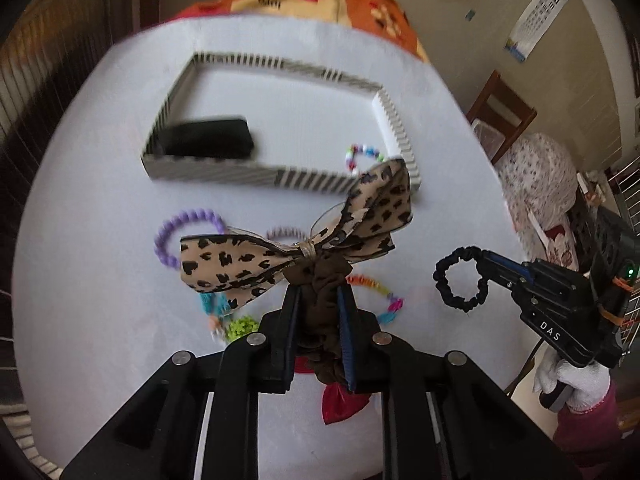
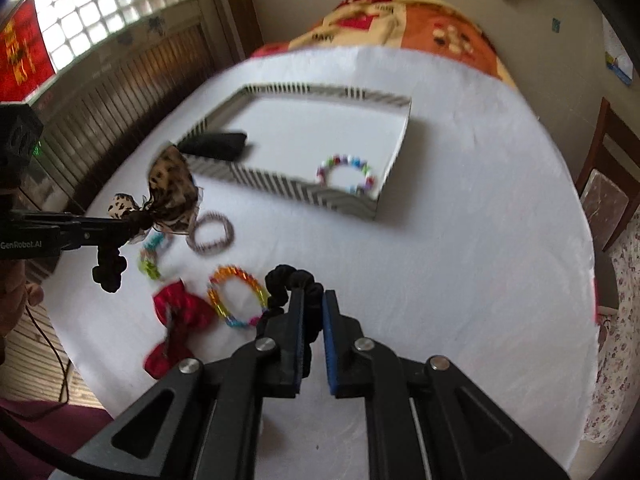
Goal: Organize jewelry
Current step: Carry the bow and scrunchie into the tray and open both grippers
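Left gripper (image 1: 318, 300), nearest the lens: fingers clamped on the brown scrunchie of a leopard bow (image 1: 288, 244), lifted clear of the table (image 1: 80, 320). The bow's wings spread wide and hang short of the tray (image 1: 224, 170).

Right gripper (image 2: 312, 312): fingers closed on a black scrunchie (image 2: 288, 280), its loop dangling off the tips, also off the table. Both hands loaded, neither over the tray yet.

Tray: striped walls, white floor. Inside so far, a black case (image 1: 208, 140) in the near-left corner and a multicolour bead bracelet (image 2: 346, 174) by the near-right corner. Rest of the floor is bare.

Still loose on the table, in front of the tray:
- purple bead bracelet (image 1: 180, 236), partly behind the bow
- brown hair tie (image 2: 210, 234)
- teal and green bracelet (image 2: 152, 256)
- orange and rainbow bracelet (image 2: 236, 296)
- red bow (image 2: 176, 320), nearest the table edge

Judgement: early to mid task. Two pieces stowed, two in the air, five left to fetch. Next step looks like carrying both held pieces over the tray wall and letting go. The bow is floppy and wide, so it may drape over the wall if dropped too near.
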`<state>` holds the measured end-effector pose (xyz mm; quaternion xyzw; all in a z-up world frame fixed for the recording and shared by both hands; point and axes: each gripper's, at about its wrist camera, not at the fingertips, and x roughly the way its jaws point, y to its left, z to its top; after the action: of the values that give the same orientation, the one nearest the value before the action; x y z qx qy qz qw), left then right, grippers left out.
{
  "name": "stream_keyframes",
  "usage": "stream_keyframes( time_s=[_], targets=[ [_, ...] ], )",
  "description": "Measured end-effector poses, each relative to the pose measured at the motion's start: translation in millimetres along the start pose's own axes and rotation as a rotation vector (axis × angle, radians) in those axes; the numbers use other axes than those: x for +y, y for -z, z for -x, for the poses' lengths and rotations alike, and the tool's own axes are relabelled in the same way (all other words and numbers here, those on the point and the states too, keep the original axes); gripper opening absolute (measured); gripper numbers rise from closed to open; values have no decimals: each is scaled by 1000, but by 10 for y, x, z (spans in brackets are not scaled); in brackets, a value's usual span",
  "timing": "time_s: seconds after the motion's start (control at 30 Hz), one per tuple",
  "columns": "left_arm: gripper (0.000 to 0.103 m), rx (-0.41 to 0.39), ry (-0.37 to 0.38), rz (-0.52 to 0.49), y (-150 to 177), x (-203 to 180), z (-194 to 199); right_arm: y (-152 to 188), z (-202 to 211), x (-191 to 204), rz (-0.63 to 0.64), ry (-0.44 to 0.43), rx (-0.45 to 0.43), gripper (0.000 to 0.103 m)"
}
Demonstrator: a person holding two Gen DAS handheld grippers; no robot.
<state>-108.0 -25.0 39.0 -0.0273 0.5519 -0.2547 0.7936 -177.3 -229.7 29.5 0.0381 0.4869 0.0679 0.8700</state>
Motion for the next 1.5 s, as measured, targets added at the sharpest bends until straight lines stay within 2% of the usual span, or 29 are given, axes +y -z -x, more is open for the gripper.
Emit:
stream_keyframes(
  time_s=[0.2,0.37,0.67,1.1,1.33,1.5],
  targets=[
    [10,-60,-44,-16,-296,-32,62,-240,90,-25,-25,-27,-53,9],
    [10,-110,-96,-24,-536,-7,91,-437,33,19,-24,-17,-66,9],
    [10,-149,-191,-31,-1126,61,-145,-994,-196,-11,-27,-2,-89,9],
    [10,-135,-265,-2,-1799,349,-589,-1464,-799,-91,-69,-38,-41,9],
    [10,-103,-299,17,-2073,550,-913,-1579,-1238,-124,-121,-90,14,9],
    [10,-66,-310,37,-2154,687,-1179,-1576,-1566,-156,-150,-106,69,9]
  ],
)
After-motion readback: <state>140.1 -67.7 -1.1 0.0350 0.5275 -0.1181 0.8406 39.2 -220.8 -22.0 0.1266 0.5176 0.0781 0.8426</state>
